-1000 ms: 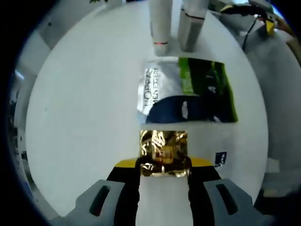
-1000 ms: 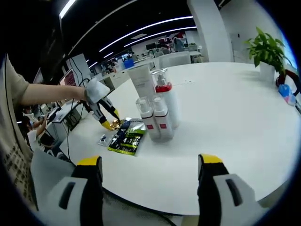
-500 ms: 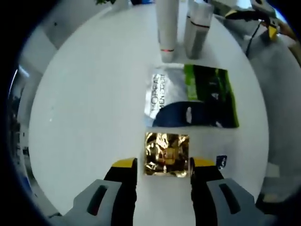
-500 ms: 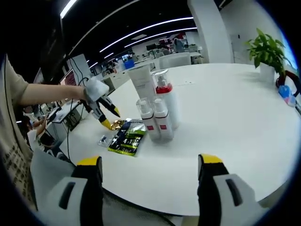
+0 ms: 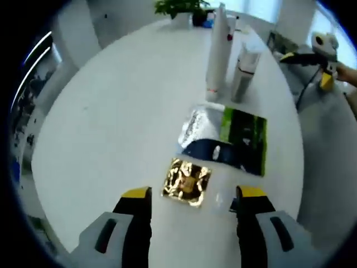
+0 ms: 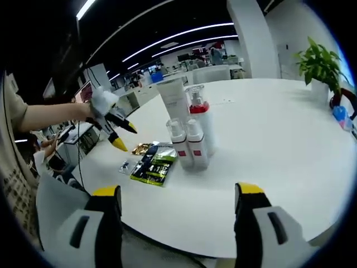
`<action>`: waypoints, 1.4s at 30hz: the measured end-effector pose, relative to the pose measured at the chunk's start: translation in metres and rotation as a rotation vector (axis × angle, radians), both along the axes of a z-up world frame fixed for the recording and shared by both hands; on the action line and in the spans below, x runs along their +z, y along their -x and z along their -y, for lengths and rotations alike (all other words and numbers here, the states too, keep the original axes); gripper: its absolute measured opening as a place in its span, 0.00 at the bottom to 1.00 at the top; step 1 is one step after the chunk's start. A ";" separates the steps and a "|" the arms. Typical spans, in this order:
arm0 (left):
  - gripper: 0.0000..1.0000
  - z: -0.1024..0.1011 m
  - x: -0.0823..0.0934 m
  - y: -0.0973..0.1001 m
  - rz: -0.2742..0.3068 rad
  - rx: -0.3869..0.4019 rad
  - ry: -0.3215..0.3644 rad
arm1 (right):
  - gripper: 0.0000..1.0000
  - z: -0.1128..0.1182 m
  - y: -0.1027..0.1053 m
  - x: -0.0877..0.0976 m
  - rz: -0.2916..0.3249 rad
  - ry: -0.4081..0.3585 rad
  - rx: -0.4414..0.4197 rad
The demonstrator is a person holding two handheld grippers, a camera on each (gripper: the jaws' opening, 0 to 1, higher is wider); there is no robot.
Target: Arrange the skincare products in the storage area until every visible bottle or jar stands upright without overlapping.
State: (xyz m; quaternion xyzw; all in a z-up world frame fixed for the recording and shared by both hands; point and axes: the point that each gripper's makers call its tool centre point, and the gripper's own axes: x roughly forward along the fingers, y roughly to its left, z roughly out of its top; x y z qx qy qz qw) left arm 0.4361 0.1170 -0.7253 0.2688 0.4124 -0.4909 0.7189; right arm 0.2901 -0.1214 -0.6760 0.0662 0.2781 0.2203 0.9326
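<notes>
1. Gold foil packet (image 5: 187, 182) lies flat on my white table (image 5: 111, 111), just beyond my left gripper (image 5: 192, 195), whose jaws are spread apart and empty.
2. The green-and-silver sachet (image 5: 228, 137) lies just past it.
3. The bottles (image 6: 189, 131) stand upright together farther on.
4. My right gripper (image 6: 174, 192) hangs released, gripping nothing.
</notes>
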 end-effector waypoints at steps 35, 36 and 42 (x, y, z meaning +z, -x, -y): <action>0.97 -0.038 0.034 0.141 0.031 0.614 0.444 | 0.87 -0.016 0.006 0.004 0.018 0.001 0.098; 0.97 -0.038 0.037 0.145 0.033 0.622 0.453 | 0.87 -0.017 0.006 0.003 0.017 0.000 0.100; 0.97 -0.045 0.043 0.150 0.089 0.649 0.430 | 0.88 -0.018 0.007 0.003 0.014 0.002 0.111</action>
